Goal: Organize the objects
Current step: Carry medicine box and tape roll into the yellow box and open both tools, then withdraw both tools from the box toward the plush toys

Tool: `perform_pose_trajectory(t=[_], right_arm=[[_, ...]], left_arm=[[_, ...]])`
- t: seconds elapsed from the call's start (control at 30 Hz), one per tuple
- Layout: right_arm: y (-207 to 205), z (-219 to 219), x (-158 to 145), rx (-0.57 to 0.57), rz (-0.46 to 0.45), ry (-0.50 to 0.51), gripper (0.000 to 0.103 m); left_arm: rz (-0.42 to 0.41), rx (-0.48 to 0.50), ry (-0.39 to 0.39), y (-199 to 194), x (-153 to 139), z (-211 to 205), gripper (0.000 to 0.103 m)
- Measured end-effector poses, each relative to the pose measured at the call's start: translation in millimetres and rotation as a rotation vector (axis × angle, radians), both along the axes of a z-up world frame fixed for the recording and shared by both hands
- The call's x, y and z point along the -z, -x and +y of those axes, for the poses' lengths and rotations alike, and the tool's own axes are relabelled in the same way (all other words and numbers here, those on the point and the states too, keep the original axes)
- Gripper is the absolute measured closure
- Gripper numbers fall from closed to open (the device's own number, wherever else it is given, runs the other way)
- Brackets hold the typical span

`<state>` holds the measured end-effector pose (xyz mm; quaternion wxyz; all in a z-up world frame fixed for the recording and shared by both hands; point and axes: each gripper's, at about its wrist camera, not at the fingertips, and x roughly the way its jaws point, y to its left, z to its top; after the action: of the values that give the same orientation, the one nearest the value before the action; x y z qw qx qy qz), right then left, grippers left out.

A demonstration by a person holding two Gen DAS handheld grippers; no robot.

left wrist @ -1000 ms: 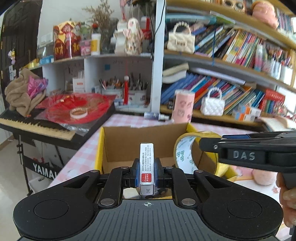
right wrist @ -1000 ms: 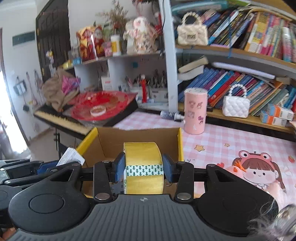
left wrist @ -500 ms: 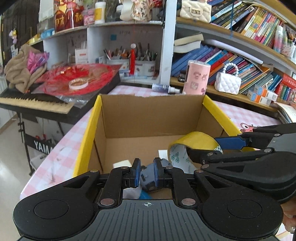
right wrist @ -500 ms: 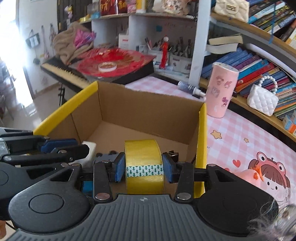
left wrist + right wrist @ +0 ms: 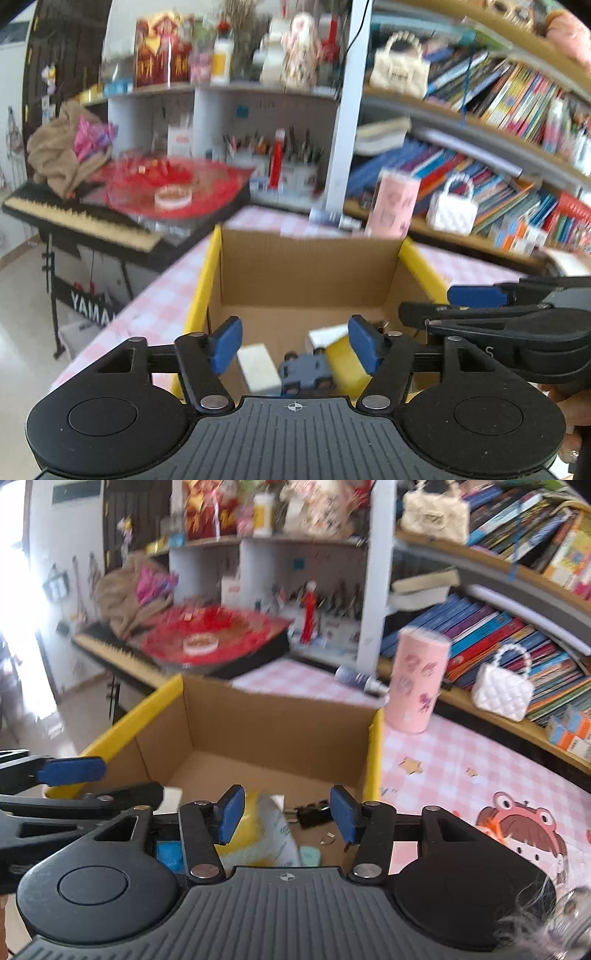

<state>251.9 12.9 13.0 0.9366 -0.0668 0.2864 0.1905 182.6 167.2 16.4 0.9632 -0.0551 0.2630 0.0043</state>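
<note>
Hovering over cardboard box (image 5: 310, 273): left gripper (image 5: 293, 345) and right gripper (image 5: 286, 814), jaws opening, nothing gripped. Yellow tape roll (image 5: 341, 360) and blue-grey item (image 5: 304, 371) lie inside box. Left of box, keyboard stand (image 5: 90, 306) reads "YAMA".

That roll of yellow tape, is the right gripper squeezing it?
No, the yellow tape lies loose in the cardboard box, clear of the right gripper's opening pads.

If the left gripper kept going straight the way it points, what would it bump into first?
Probably the small blue-grey toy lying in the cardboard box, just ahead between the left gripper's opening jaws; depth is hard to judge.
</note>
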Motion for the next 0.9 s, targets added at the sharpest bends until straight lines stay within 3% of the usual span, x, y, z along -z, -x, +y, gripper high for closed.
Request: perform_pose_trajectory(t=[0.07,0.13,0.3,0.9], right_arm=[[10.1,-4.7,-5.9,0.018,-0.017,-0.012,0.054],[21.5,-7.9,-10.4,0.031,-0.031,-0.018,0.054],[56.1,-13.2,-15.2,0.051,-0.058,-0.014,0.053],[175.6,-29.6,26.2,0.230,-0.006,0.034,0.043]], left_arm=[[-0.027,0.015,-0.008,9.5,-7.7,-2.3,0.034],[-0.040,0.025,-0.013,18.2,-12.5,-4.9,0.022],[-0.038,0.046,-0.028,45.4,-15.2,-9.7,0.015],[0.079,0.079,-0.024,126.6,15.9,-10.5,0.009]])
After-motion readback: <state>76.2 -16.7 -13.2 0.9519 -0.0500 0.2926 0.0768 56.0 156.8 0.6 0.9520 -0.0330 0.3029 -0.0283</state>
